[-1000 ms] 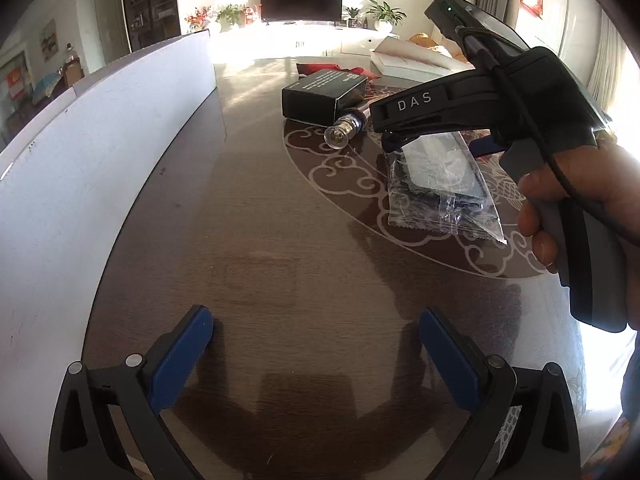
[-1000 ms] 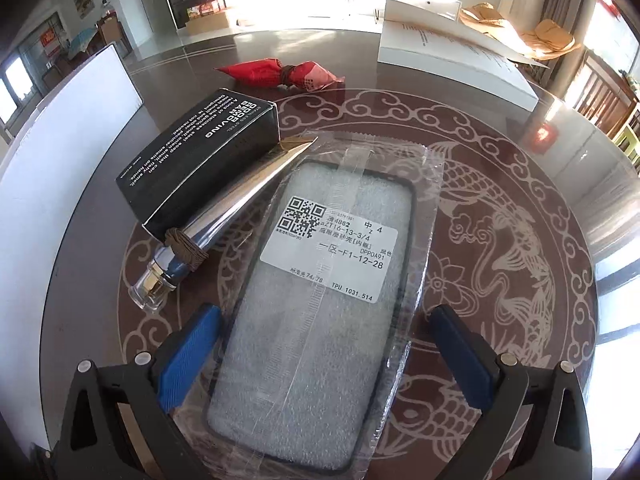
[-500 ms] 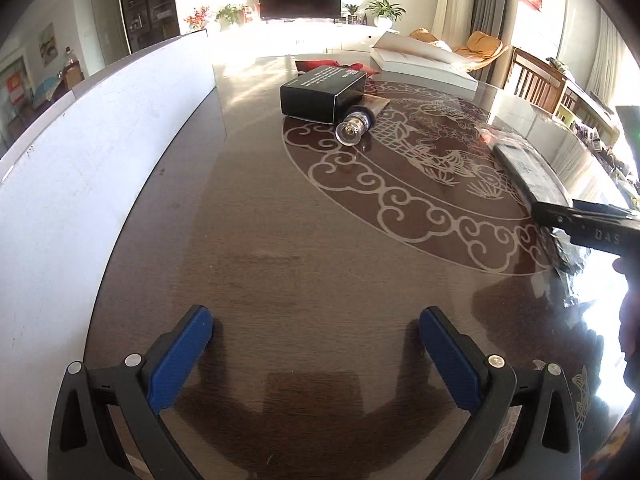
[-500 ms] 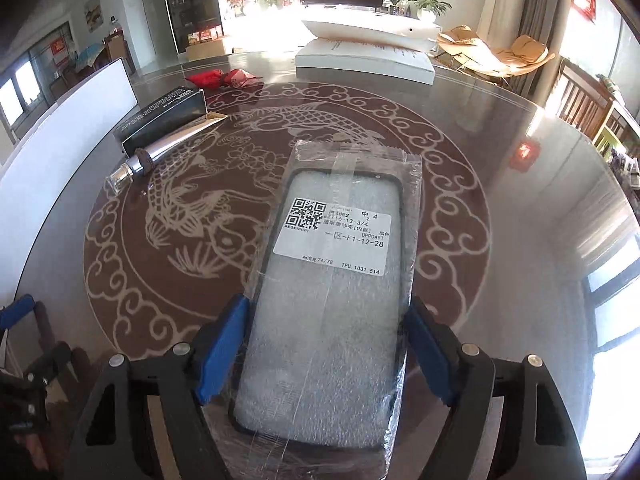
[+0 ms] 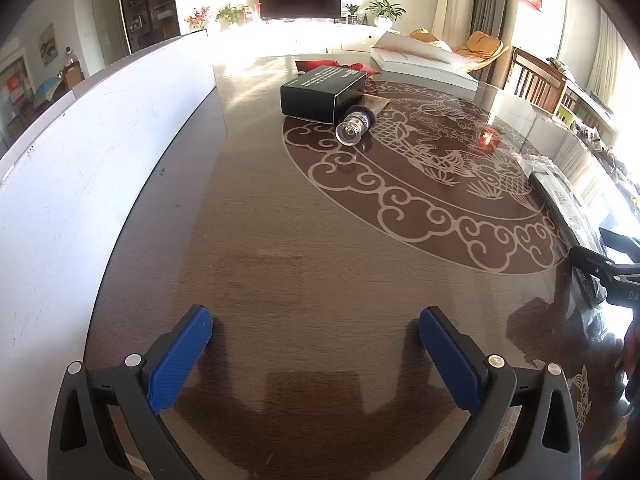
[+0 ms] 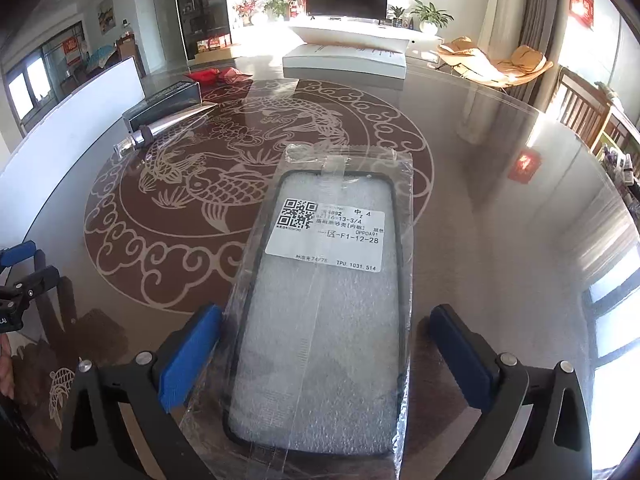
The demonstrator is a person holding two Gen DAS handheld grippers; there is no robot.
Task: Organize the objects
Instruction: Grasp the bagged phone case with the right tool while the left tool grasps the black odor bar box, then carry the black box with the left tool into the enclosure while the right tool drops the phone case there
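A phone case in a clear plastic bag [image 6: 324, 312] with a white label lies flat on the glass table between my right gripper's [image 6: 326, 344] open fingers; the right pad stands apart from it, the left pad is at its edge. It also shows in the left wrist view [image 5: 560, 204] at the far right. My left gripper [image 5: 316, 340] is open and empty over bare table. A black box [image 5: 322, 94] and a silver tube [image 5: 354, 128] with a clear cap lie together at the far side, also in the right wrist view: box [image 6: 164, 106], tube [image 6: 160, 130].
A white board [image 5: 80, 168] runs along the table's left edge. A red packet [image 6: 220, 76] and a white flat box [image 6: 344, 62] lie at the far end. The table's right edge [image 6: 600, 200] is near the case. Chairs stand beyond.
My right gripper carried the bagged phone case from beside the box and tube to the table's right side, then opened and let it go. The left gripper has not moved.
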